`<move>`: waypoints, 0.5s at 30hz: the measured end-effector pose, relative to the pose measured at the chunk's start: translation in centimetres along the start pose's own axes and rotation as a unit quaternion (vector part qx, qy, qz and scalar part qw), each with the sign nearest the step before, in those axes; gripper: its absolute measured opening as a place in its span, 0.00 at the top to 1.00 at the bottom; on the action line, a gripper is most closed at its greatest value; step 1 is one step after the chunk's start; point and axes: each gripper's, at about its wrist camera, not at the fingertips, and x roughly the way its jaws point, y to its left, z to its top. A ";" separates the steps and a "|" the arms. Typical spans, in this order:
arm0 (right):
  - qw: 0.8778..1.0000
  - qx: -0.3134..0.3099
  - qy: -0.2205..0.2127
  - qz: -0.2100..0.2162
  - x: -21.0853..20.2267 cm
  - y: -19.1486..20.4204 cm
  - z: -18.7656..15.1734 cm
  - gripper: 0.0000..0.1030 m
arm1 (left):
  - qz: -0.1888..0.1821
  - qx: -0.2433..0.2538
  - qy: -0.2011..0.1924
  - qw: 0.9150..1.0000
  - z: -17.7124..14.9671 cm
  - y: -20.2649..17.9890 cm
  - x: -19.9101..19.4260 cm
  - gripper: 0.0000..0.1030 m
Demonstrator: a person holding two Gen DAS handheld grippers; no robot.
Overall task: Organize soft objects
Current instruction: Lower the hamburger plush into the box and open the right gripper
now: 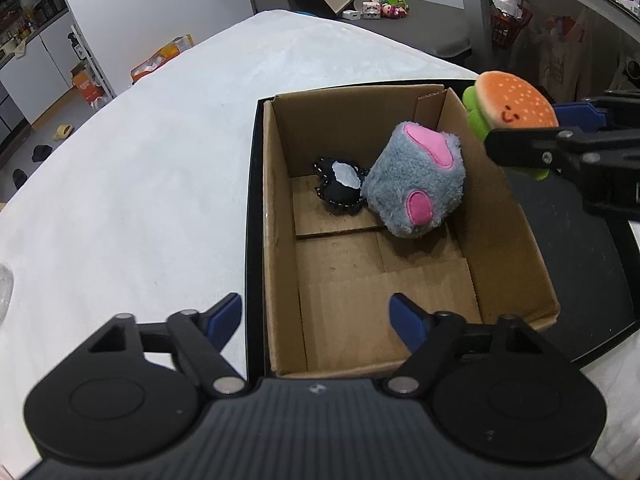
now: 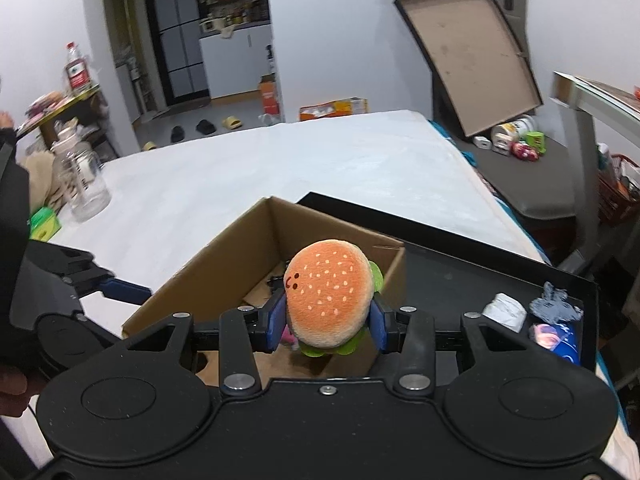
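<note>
A: Where the cardboard box point(image 1: 400, 264) sits on the black tray point(image 2: 460, 264), what lies inside it?

B: Two soft toys at the far end — a grey plush with pink patches point(image 1: 416, 184) leaning against the right wall, and a small black plush with a white patch point(image 1: 340, 186) touching it on the left. The near half of the box floor is bare.

A: And the right gripper point(image 2: 326, 320)?

B: Its blue fingers point(image 2: 276, 320) press on both sides of a burger plush point(image 2: 328, 292) — orange bun, green fringe, a little face. In the left wrist view the burger plush point(image 1: 516, 108) hangs in the air at the box's far right corner, above the rim.

A: The left gripper point(image 1: 316, 316)?

B: It hovers over the near left wall of the box, its fingers point(image 1: 224, 316) standing well apart with nothing between them.

A: Anything else on the tray?

B: On its right end, apart from the box, a white bundle point(image 2: 504, 312), a grey-blue piece point(image 2: 554, 304) and a blue printed one point(image 2: 556, 340); at this edge of the view I can't tell what they are. The tray rests on a white bed point(image 1: 140, 152), and a clear plastic bottle point(image 2: 82, 182) stands near the bed's left edge.
</note>
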 end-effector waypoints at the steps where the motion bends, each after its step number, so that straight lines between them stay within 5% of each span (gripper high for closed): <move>1: 1.000 -0.002 0.001 0.000 0.1 0.2 0.0 0.60 | 0.000 0.000 0.000 1.000 -0.1 0.0 0.0 0.30; 15: 0.999 -0.033 0.031 0.006 1.6 2.5 0.0 0.59 | -0.019 -0.033 0.002 0.999 -1.1 2.0 0.4 0.84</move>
